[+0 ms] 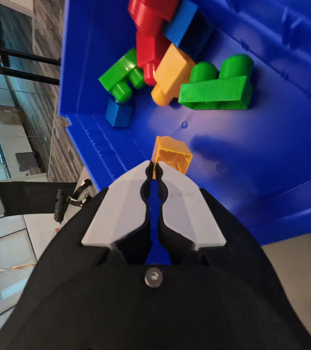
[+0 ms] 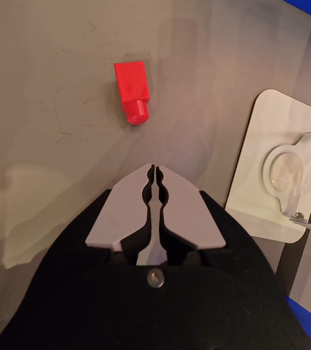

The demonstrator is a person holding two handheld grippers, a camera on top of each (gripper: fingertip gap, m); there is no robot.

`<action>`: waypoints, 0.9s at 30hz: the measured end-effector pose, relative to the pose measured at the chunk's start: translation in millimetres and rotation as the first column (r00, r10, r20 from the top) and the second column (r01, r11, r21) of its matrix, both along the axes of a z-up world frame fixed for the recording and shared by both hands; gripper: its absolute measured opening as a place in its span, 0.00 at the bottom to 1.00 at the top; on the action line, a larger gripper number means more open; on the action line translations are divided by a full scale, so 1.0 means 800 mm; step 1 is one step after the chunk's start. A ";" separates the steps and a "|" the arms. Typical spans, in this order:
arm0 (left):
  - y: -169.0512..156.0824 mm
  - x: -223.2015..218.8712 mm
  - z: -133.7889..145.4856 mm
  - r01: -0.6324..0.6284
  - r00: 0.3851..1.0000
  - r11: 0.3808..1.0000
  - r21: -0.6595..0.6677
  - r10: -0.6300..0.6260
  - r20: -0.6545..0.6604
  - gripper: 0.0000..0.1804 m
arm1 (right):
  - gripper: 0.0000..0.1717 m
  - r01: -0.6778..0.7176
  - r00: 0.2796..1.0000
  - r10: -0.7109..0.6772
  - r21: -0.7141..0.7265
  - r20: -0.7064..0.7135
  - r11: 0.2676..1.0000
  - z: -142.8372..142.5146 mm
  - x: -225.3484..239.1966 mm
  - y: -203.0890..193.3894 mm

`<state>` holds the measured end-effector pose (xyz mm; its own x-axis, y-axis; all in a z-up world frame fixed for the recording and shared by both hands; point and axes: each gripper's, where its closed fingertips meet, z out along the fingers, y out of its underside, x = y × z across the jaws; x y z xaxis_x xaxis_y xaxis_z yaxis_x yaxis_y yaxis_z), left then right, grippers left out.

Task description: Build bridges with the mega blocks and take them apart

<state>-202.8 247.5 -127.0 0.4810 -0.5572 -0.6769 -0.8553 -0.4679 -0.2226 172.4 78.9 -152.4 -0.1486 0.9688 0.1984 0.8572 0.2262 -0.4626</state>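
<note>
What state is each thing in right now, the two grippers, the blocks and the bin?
Left gripper: shut on the wall of the orange block.
Right gripper: shut, holding nothing.
Red block: lying on its side on the table.
Blue bin: open, holding loose blocks.

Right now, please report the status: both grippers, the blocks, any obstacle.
Left gripper shut on wall of hollow orange plastic block, inside blue plastic bin. Right gripper shut, empty, above grey table. Red single-stud block ahead, lying apart. No obstacle.
</note>
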 end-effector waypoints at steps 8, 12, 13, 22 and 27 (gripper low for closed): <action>-0.092 0.116 0.084 0.206 0.895 0.967 0.152 -0.249 0.370 0.01 | 0.01 0.007 1.000 -0.007 0.007 -0.008 1.000 0.003 0.004 0.004; -0.161 0.222 0.080 0.402 0.745 0.903 0.154 -0.420 0.518 0.01 | 0.01 0.003 1.000 -0.003 0.005 -0.007 1.000 0.003 0.003 0.002; -0.174 0.246 0.072 0.441 0.710 0.887 0.138 -0.438 0.551 0.01 | 0.01 0.001 1.000 -0.001 0.006 -0.006 1.000 0.003 0.002 0.000; -0.192 0.324 -0.020 0.552 0.614 0.833 -0.025 -0.387 0.688 0.01 | 0.01 -0.012 1.000 0.012 0.018 -0.001 1.000 0.006 0.001 -0.005; -0.192 0.331 -0.048 0.585 0.596 0.808 -0.066 -0.373 0.711 0.01 | 0.01 -0.013 1.000 0.013 0.011 -0.001 1.000 0.003 0.001 -0.004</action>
